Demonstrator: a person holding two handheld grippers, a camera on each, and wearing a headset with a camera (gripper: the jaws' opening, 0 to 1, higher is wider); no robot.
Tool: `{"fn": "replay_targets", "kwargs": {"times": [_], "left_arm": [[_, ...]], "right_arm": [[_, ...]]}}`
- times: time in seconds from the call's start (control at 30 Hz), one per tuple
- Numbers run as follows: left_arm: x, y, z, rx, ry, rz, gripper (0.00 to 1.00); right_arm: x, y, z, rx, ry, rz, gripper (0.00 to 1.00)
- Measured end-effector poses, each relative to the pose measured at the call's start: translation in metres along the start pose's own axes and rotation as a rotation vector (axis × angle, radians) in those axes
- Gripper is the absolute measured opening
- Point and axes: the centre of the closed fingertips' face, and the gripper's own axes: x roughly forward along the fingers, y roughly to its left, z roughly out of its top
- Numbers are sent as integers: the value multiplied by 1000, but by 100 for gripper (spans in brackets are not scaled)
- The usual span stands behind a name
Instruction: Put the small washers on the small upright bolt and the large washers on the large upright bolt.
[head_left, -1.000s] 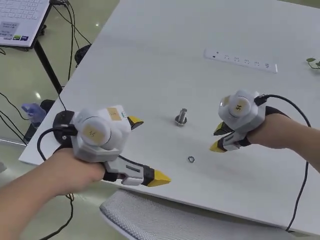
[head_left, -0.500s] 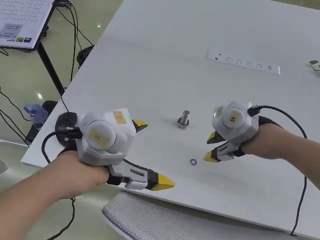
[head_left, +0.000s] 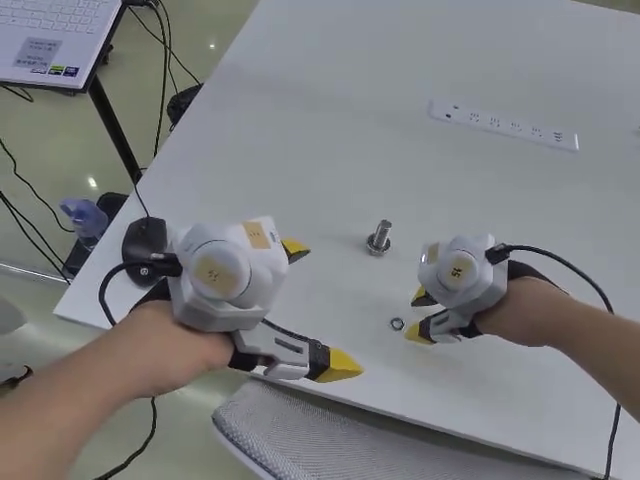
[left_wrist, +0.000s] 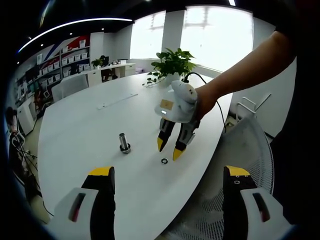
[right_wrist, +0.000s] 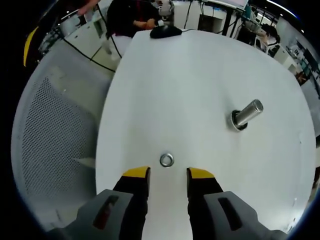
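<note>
A small metal washer (head_left: 397, 324) lies flat on the white table (head_left: 330, 120), a short way in front of a single upright bolt (head_left: 379, 238). My right gripper (head_left: 416, 316) is open, its yellow tips just right of the washer. In the right gripper view the washer (right_wrist: 166, 160) sits just ahead of the gap of the right gripper (right_wrist: 168, 173), with the bolt (right_wrist: 245, 115) further off to the right. My left gripper (head_left: 318, 306) hovers wide open near the table's front edge, holding nothing. The left gripper view shows the bolt (left_wrist: 123, 142), the washer (left_wrist: 164, 161) and the right gripper (left_wrist: 168, 149).
A white power strip (head_left: 503, 126) lies at the back of the table. A black mouse (head_left: 145, 238) rests at the front left corner. A mesh chair (head_left: 300, 440) stands below the front edge. A laptop (head_left: 50, 40) sits on a stand at far left.
My right gripper has come down and leftward, closing in on the washer. The left gripper has kept its place relative to the table; the head camera has shifted.
</note>
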Motion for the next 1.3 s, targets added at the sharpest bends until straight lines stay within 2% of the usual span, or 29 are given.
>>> {"fn": "replay_targets", "kwargs": {"times": [0.33,0.43,0.87,1.1,1.3], "left_arm": [[-1,3,-5,-8,8,4,88],[-2,4,-7,-11,11,4,88],[-6,8,-9,-17,3,9,87],[-7,8,-10,-20,-1,12,86],[-7,8,-11,-22,-2,14,85]], "right_arm": [[10,1,5,-10,2,-1,30],[13,2,6,-30,21,0,30],[12,3,8,-85,66,-5,24],[13,2,8,-98,103,-2,22],[13,-1,7,-94,107,-6,19]]}}
